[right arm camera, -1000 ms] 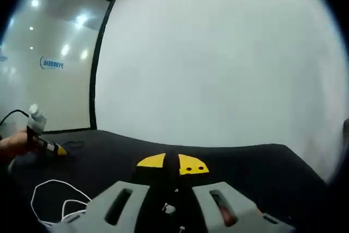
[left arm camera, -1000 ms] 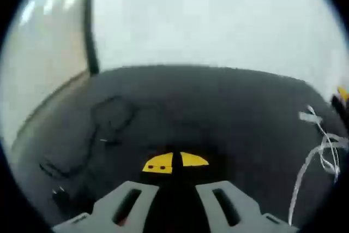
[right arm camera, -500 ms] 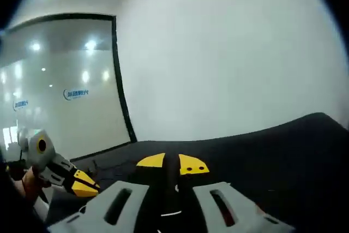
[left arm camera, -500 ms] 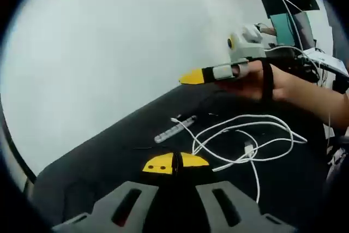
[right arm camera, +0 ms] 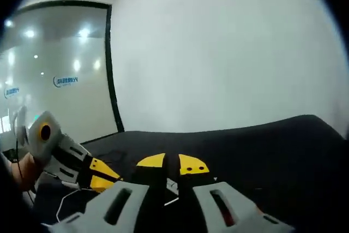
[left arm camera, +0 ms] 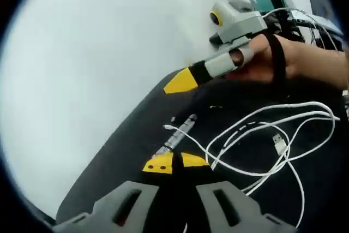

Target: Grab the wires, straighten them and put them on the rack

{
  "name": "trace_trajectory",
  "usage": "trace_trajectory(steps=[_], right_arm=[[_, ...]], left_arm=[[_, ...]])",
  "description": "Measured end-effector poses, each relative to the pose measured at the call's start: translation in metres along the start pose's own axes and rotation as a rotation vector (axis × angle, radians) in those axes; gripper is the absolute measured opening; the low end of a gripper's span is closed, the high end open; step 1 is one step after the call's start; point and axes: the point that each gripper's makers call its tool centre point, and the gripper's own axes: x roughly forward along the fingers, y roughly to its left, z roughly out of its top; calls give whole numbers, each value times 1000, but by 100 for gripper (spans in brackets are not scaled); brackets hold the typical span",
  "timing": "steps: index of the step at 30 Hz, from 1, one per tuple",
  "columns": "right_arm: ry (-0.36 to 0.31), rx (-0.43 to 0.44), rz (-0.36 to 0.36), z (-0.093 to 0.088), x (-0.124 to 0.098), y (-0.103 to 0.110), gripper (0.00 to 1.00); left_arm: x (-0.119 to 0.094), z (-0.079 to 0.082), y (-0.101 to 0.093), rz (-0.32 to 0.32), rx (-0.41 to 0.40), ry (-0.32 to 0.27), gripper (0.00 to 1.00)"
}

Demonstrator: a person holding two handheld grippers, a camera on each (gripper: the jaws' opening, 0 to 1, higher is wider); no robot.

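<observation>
Two grippers share a black table (left arm camera: 125, 151). In the left gripper view the left gripper (left arm camera: 175, 163) has its yellow tips pressed together at 6 o'clock, clenched on nothing that can be made out. Just past those tips, toward 12 o'clock, a grey plug (left arm camera: 175, 139) at a wire's end lies on the table. From it the white wires (left arm camera: 262, 135) run out toward 3 o'clock in loose, overlapping loops, a small flat connector (left arm camera: 280, 144) lying among them. At 1 o'clock the right gripper (left arm camera: 180, 82) reaches in above the wires, its yellow tips meeting in a single wedge, held by a hand (left arm camera: 305, 61) with a black strap across it.

In the right gripper view the right gripper (right arm camera: 175, 163) shows its yellow tips together at 6 o'clock; a thin pale line (right arm camera: 172, 202) crosses the gap lower down between the jaws, and whether it is gripped cannot be told. At 8 o'clock the left gripper (right arm camera: 103, 174) comes in, with a bit of white wire (right arm camera: 62, 207) below it. A white wall (right arm camera: 229, 53) rises behind the table, a glass partition (right arm camera: 54, 75) at 10 o'clock.
</observation>
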Motion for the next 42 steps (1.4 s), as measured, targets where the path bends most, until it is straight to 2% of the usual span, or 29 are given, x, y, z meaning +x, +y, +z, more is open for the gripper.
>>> trace_trajectory(steps=[1, 2, 4, 5, 6, 7, 9, 10, 11, 15, 17, 18, 19, 20, 22, 26, 28, 30, 31, 32, 35, 38, 39, 42], right_arm=[[10, -1, 0, -3, 1, 0, 5], [22, -6, 2, -6, 2, 0, 5], [35, -17, 3, -10, 5, 0, 5], [43, -29, 7, -12, 6, 2, 5], [50, -40, 12, -14, 8, 3, 5], [54, -45, 14, -15, 9, 4, 5], [67, -57, 21, -18, 13, 6, 5], [78, -68, 28, -22, 15, 10, 5], [84, -78, 31, -24, 15, 12, 5], [103, -113, 38, -29, 18, 16, 5], [115, -119, 43, -33, 18, 18, 5], [124, -124, 47, -36, 20, 19, 5], [129, -128, 48, -37, 21, 19, 5], [129, -132, 49, -37, 22, 20, 5], [131, -145, 48, -37, 23, 20, 5], [149, -178, 33, -43, 25, 19, 5], [154, -177, 30, -44, 25, 18, 5], [156, -179, 31, -45, 25, 19, 5], [156, -186, 26, -46, 24, 20, 5], [159, -199, 21, -47, 24, 20, 5], [167, -226, 16, -46, 25, 22, 5], [145, -249, -5, -39, 26, 21, 5], [142, -248, -7, -37, 26, 20, 5], [140, -237, -8, -37, 28, 21, 5]], left_arm=[[2, -6, -3, -23, -12, 24, 3], [1, -10, -6, -46, -17, 25, 3], [1, -14, -9, -81, -79, 12, 3], [2, -17, -11, -114, -86, 13, 3], [2, -21, -6, -114, -83, 10, 3], [3, -22, -6, -138, -42, -9, 3], [5, -25, 0, -136, -28, -27, 3], [7, -23, 2, -154, 28, -53, 3], [7, -23, 3, -154, 37, -64, 3], [10, -36, -10, -255, 132, -17, 3], [16, -44, -13, -296, 107, -11, 3], [19, -49, -14, -315, 59, 13, 3], [23, -49, -13, -330, 43, 5, 3], [25, -43, -11, -334, 14, -33, 3], [26, -47, -6, -328, 17, -15, 3], [27, -46, -9, -334, 2, -26, 3], [29, -45, -10, -343, 32, -39, 2], [29, -44, -8, -347, 29, -38, 1], [32, -47, -2, -354, 28, -40, 1], [35, -46, 3, -347, 64, -56, 1], [36, -45, 2, -336, 111, -64, 1], [38, -46, 2, -305, 165, -61, 1], [39, -43, 2, -289, 207, -68, 1], [36, -44, -1, -276, 221, -65, 1]])
